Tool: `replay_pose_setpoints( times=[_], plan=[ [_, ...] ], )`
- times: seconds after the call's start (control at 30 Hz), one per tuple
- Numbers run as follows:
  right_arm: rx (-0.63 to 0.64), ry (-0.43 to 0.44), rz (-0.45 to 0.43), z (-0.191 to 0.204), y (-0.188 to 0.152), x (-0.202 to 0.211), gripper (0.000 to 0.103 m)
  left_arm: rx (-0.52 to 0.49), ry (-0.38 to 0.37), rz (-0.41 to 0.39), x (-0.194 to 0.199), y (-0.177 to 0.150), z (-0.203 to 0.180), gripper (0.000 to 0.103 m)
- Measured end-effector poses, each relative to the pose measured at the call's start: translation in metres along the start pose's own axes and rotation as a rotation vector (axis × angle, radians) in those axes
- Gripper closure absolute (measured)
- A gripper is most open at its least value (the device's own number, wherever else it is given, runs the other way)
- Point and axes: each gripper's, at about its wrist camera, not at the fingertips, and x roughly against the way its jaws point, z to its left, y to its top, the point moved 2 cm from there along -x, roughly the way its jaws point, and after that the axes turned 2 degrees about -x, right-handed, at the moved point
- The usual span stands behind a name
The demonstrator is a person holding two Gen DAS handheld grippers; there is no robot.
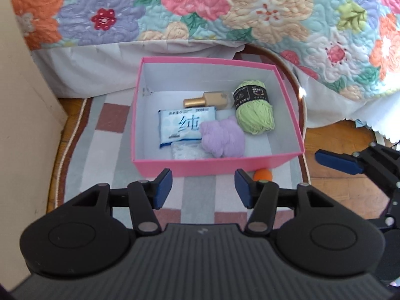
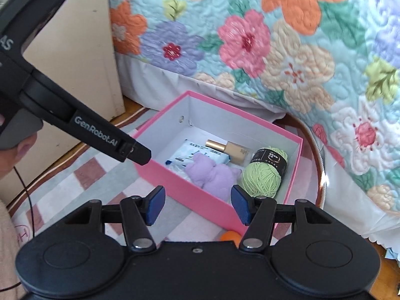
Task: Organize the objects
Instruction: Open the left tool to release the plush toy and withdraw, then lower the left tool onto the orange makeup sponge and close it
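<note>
A pink box (image 1: pixel 212 166) with a white inside stands on a checked rug. In it lie a green yarn ball (image 1: pixel 255 115), a lilac fluffy toy (image 1: pixel 222 137), a blue-and-white tissue pack (image 1: pixel 180 127), a gold bottle (image 1: pixel 207 100) and a clear packet (image 1: pixel 185 153). An orange ball (image 1: pixel 262 175) rests on the rug outside the box's near wall. My left gripper (image 1: pixel 203 185) hovers in front of the box, open and empty. My right gripper (image 2: pixel 198 205) hangs over the box's near corner (image 2: pixel 225 215), also open and empty. The toy (image 2: pixel 212 175) and yarn (image 2: pixel 265 175) lie just beyond it.
A bed with a flowered quilt (image 1: pixel 200 7) and a white skirt rises right behind the box. A beige cabinet (image 2: pixel 82 57) stands to the left. The rug (image 1: pixel 105 150) lies on a wooden floor (image 1: pixel 337 137). A person's hand (image 2: pixel 15 150) holds the left gripper's body (image 2: pixel 75 122).
</note>
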Motion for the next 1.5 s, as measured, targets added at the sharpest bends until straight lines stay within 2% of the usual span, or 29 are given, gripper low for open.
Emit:
replay_pose_setpoints(
  times=[0.37,0.6,0.83,0.97,1.13,1.27,1.4,1.5],
  plan=[
    [0.002,0.05,-0.012,0.025,-0.021,0.046,0.037,-0.065,0.008,-0.014,0.035,-0.04,-0.008,0.04],
    [0.055,0.038,0.037,0.028,-0.056,0.051,0.034,-0.099,0.044,0.039,0.028,-0.065,-0.016,0.039],
    [0.043,0.025,0.08,0.031,-0.083,0.038,0.023,-0.101,0.044,0.106,0.0,-0.088,-0.026,0.031],
    [0.005,0.049,0.079,0.023,-0.094,0.025,0.023,-0.09,0.036,0.143,-0.02,-0.096,-0.029,0.03],
    [-0.032,0.027,0.06,0.007,-0.106,0.001,0.023,-0.078,0.021,0.174,-0.05,-0.099,-0.033,0.028],
    [-0.075,0.023,0.057,-0.007,-0.111,-0.009,0.023,-0.083,0.033,0.164,-0.075,-0.096,-0.03,0.027],
    [-0.073,0.002,0.043,-0.02,-0.107,-0.022,0.022,-0.057,-0.042,0.132,-0.098,-0.093,-0.029,0.027],
    [-0.042,-0.046,0.014,-0.031,-0.108,-0.042,0.022,-0.064,-0.075,0.088,-0.113,-0.089,-0.037,0.026]
  ],
)
